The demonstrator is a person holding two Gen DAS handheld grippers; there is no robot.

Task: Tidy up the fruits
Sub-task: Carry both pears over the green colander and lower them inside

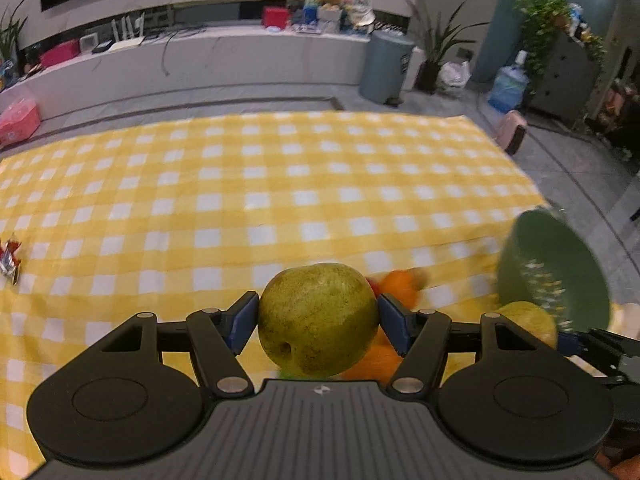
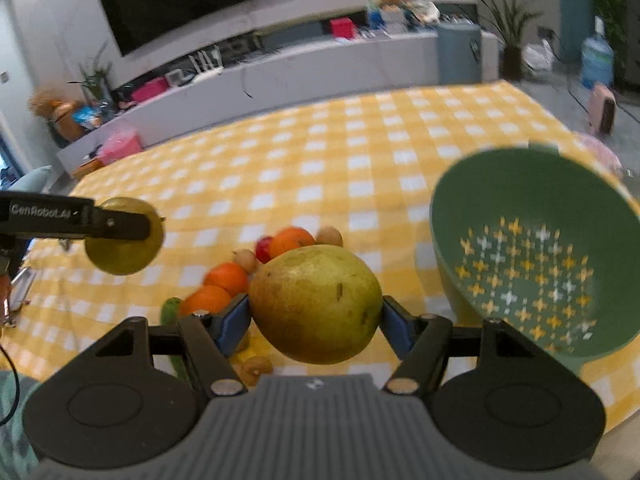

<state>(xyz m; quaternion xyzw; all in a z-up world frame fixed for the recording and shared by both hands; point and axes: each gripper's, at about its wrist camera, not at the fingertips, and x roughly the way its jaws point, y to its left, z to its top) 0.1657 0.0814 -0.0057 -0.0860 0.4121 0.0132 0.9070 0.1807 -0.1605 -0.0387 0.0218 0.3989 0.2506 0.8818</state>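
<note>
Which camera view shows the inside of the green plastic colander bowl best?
The right wrist view: the green plastic colander bowl opens toward the camera there, so its rim and the star-shaped holes in its bottom show, though slightly blurred. The left wrist view shows the bowl only at the right edge, blurred and partly cut off.

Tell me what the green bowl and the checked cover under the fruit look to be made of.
Green bowl: probably moulded plastic with a matte, even finish; its bottom is pierced with small cross-shaped holes, like a colander. Checked cover: looks like woven cloth in yellow and white, dull with no glare, and it drapes softly at the edge; a coated fabric cannot be ruled out.
</note>
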